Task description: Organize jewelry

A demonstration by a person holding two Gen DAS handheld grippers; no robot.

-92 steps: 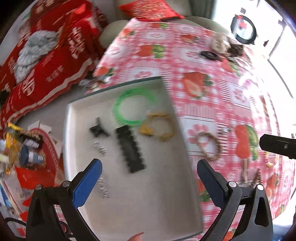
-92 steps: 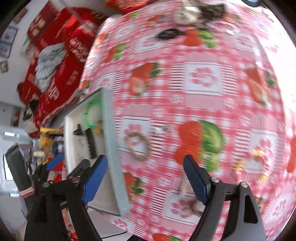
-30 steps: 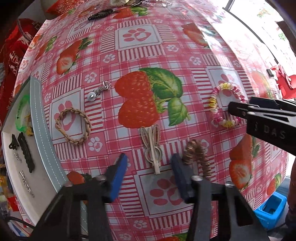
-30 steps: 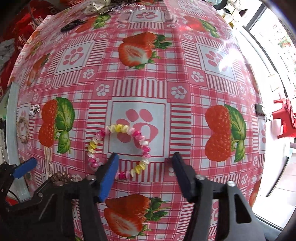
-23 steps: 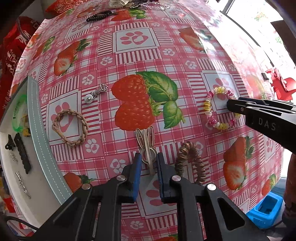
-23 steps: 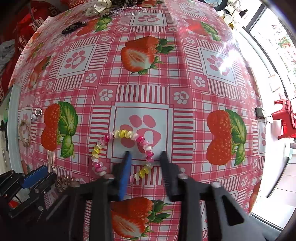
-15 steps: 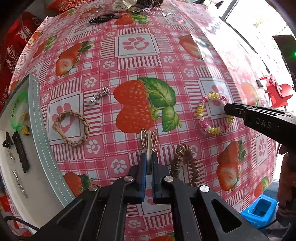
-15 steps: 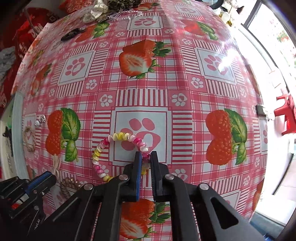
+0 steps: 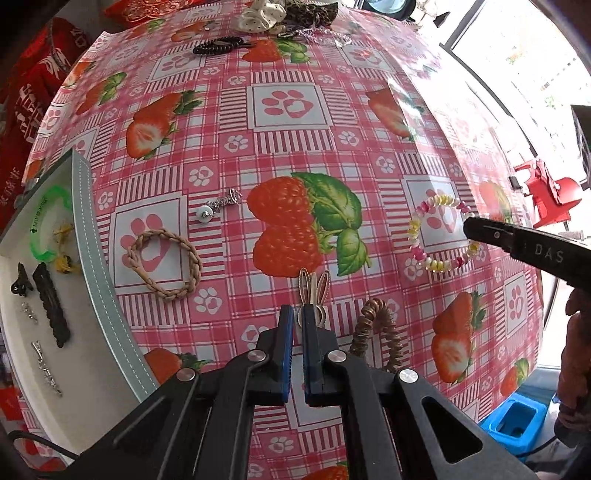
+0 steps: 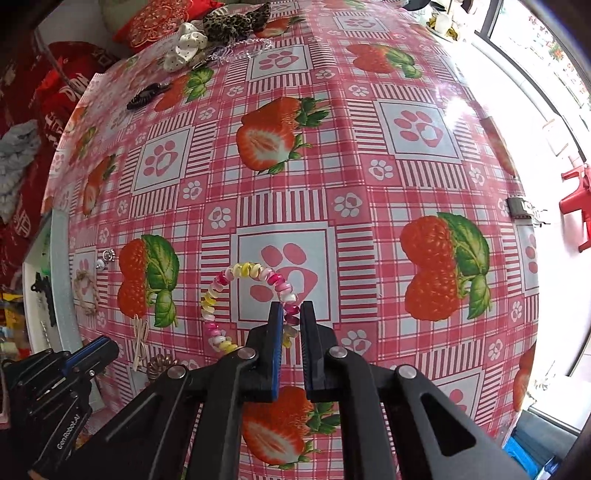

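Note:
My left gripper (image 9: 297, 314) is shut on the tail of a beige rabbit-ear hair clip (image 9: 314, 286) lying on the strawberry tablecloth. My right gripper (image 10: 291, 314) is shut on a pink, yellow and white coil bracelet (image 10: 236, 291), which also shows in the left wrist view (image 9: 439, 232) with the right gripper (image 9: 469, 225) at its right side. A white tray (image 9: 88, 266) at the left holds a green bangle (image 9: 44, 229), a black comb clip (image 9: 51, 306) and small clips.
A braided beige bracelet (image 9: 166, 264), a small silver charm (image 9: 218, 206) and a brown coil hair tie (image 9: 376, 332) lie near the left gripper. A black hair tie (image 9: 218, 46) and scrunchies (image 10: 207, 33) lie at the table's far edge.
Both grippers moved from over the tray to the table, then closed: the left on the rabbit-ear clip, the right on the coil bracelet.

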